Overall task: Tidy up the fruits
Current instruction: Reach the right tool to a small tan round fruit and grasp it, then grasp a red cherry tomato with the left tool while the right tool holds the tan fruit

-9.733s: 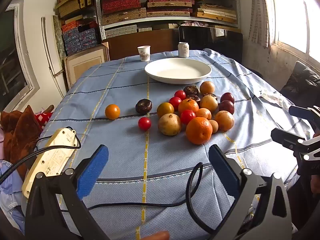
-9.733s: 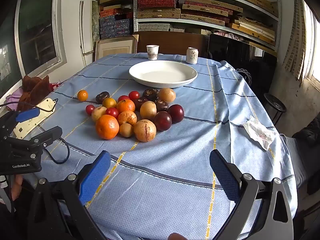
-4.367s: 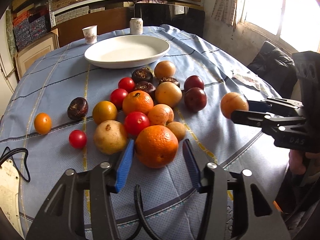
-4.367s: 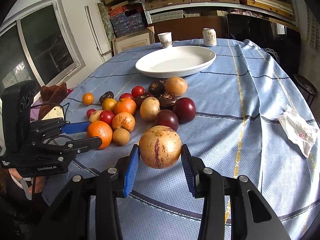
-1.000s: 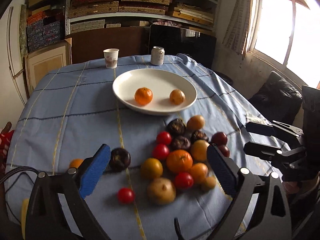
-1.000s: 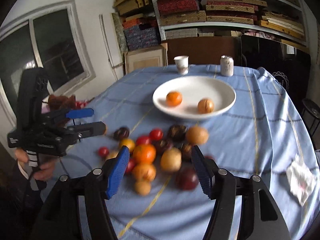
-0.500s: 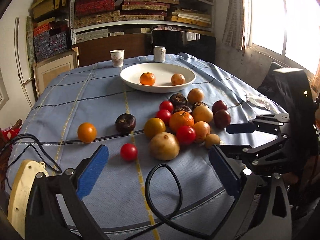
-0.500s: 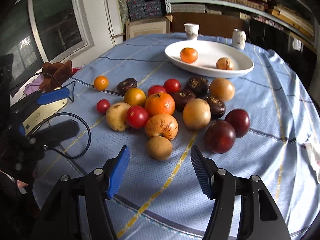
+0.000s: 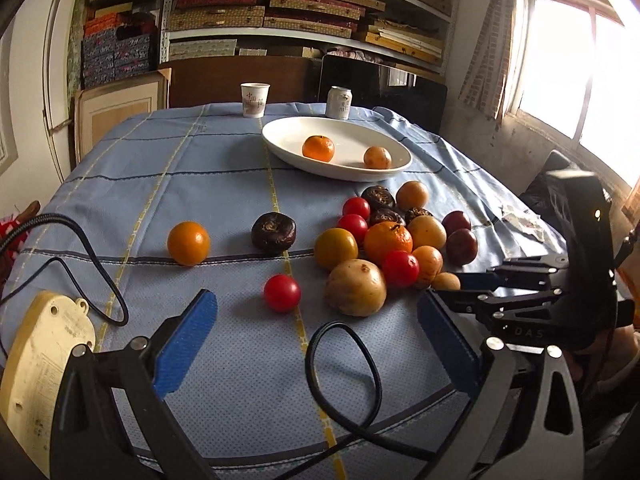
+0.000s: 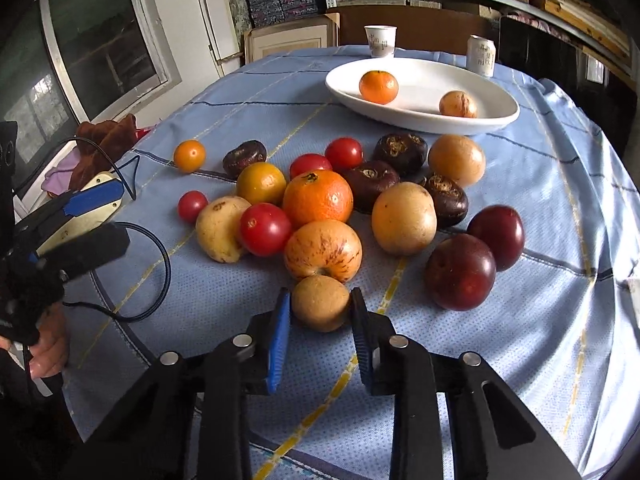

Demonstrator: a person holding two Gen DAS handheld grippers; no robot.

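Right gripper [image 10: 320, 312] jaws seemingly clamp small tan fruit [image 10: 320, 303]

Both cams ride low on the grippers, looking forward and down across the blue checked tablecloth [image 9: 200, 168]. Left one sits further back; right one's much closer in. Both catch the fruit pile and the white oval plate [image 10: 500, 118] at the far end.

daylight from blown-out window [image 9: 576, 76], soft shadows, sharp focus, heavy fisheye bending, dark vignetted corners.
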